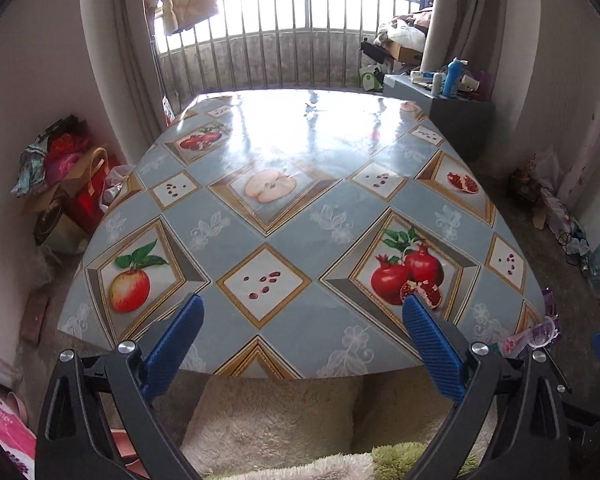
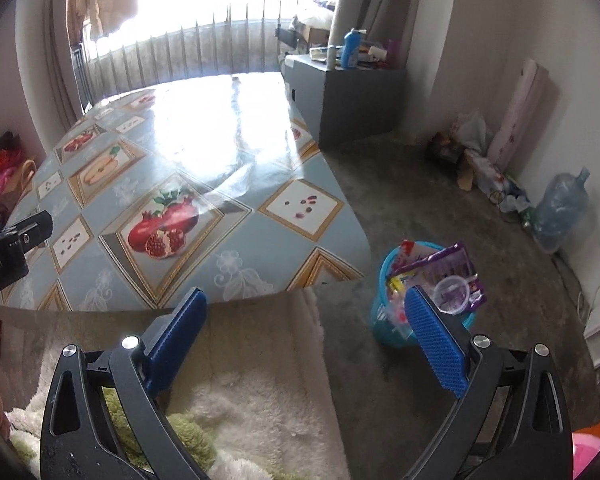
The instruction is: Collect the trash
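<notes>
Fruit-patterned tabletop (image 1: 300, 216) stands before a bright barred window (image 1: 300, 40); grey cabinet (image 2: 352, 96) at right, concrete floor (image 2: 440, 208), plain pale walls (image 2: 480, 20).

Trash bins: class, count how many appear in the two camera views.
1. The blue bin stands on the floor beside the table's near right corner, stuffed with wrappers and a clear cup. Others may be hidden among the clutter along the walls.
</notes>
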Available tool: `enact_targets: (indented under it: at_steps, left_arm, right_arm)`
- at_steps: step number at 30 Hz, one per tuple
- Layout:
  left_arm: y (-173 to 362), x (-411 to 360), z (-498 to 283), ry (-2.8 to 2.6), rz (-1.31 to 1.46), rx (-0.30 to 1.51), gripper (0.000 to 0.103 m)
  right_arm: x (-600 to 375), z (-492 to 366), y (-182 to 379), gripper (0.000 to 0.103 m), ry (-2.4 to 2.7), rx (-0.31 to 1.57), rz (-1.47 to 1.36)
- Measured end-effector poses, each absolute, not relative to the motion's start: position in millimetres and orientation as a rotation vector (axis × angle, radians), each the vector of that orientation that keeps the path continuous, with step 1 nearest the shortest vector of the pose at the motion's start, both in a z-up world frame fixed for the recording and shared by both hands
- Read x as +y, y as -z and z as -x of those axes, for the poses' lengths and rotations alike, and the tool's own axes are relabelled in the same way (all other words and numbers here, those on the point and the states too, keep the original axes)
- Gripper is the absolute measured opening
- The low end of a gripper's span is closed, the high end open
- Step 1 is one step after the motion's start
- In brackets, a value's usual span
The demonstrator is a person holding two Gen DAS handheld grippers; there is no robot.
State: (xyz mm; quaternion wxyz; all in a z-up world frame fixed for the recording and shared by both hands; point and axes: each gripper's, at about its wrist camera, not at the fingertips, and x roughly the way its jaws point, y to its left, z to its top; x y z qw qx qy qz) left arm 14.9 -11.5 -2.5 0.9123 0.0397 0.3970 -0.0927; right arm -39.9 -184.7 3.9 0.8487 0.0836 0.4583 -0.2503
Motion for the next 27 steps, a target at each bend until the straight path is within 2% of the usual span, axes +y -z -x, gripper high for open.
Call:
enact_targets:
  at_steps: [27]
  left_arm:
    - [10.8,-27.6,-21.6,0.207,-0.143,0.864,0.097]
  right_arm:
    - [-192.1,46.9,4.3,0.095,0.609,1.021,-0.171]
